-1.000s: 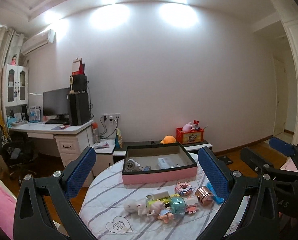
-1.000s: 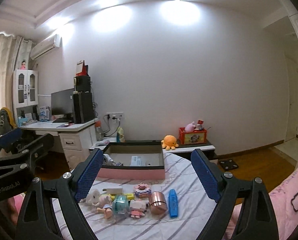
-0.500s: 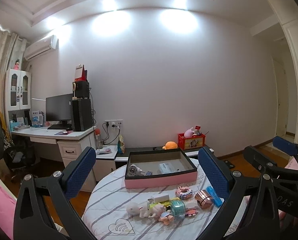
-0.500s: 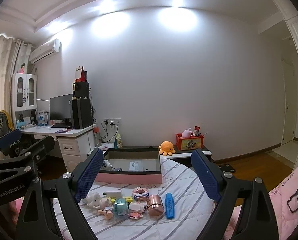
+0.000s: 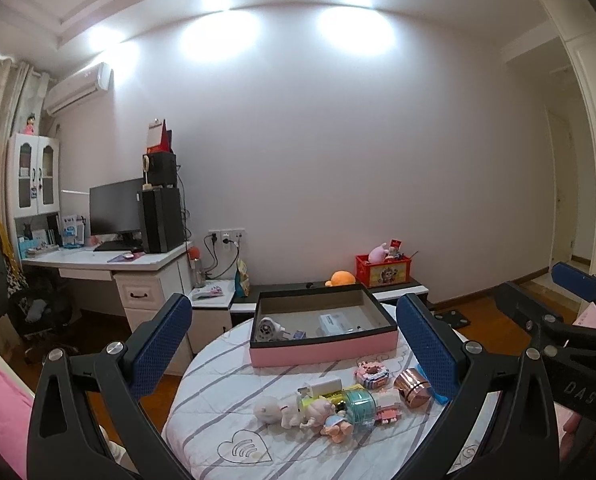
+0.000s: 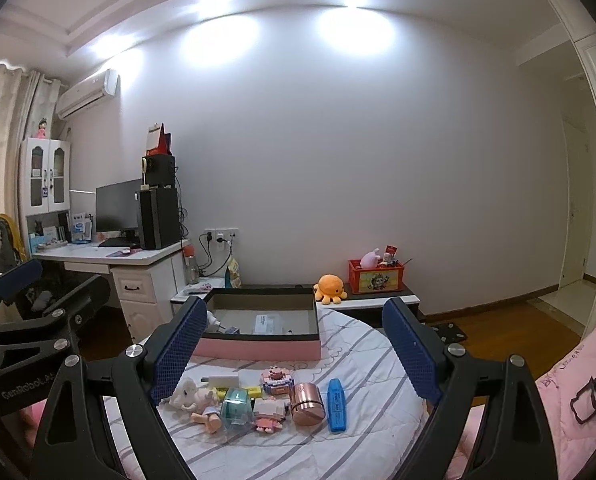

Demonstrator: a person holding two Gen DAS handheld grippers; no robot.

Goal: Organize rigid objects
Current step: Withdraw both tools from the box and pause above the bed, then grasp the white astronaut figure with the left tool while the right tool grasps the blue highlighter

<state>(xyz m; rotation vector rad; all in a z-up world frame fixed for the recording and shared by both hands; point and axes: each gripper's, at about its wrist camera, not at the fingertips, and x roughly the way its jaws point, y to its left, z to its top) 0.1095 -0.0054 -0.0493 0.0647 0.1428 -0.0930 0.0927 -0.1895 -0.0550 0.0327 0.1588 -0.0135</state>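
A plain bedroom with a desk along the far wall frames a round table (image 6: 362,364) under a striped white cloth, and on it lies the task's clutter. A row of small rigid things sits near the table's front edge: a white toy animal (image 6: 185,394), a doll (image 6: 207,416), a teal clear case (image 6: 237,406), a pink block figure (image 6: 269,412), a copper canister (image 6: 308,402) and a blue highlighter (image 6: 336,405) at the row's right end, with a white charger (image 6: 222,381) and a pink block cake (image 6: 277,378) just behind. Beyond them, toward the far edge, stands the pink open box (image 6: 259,349), already holding a few items. The right gripper (image 6: 293,354) and left gripper (image 5: 295,350) both hover apart from the objects, jaws spread wide and empty. The step in hand looks like choosing a first pick. The highlighter and canister stand clearest of their neighbours, so starting at that right end should avoid nudging the crowded middle; the canister may roll if clipped sideways.
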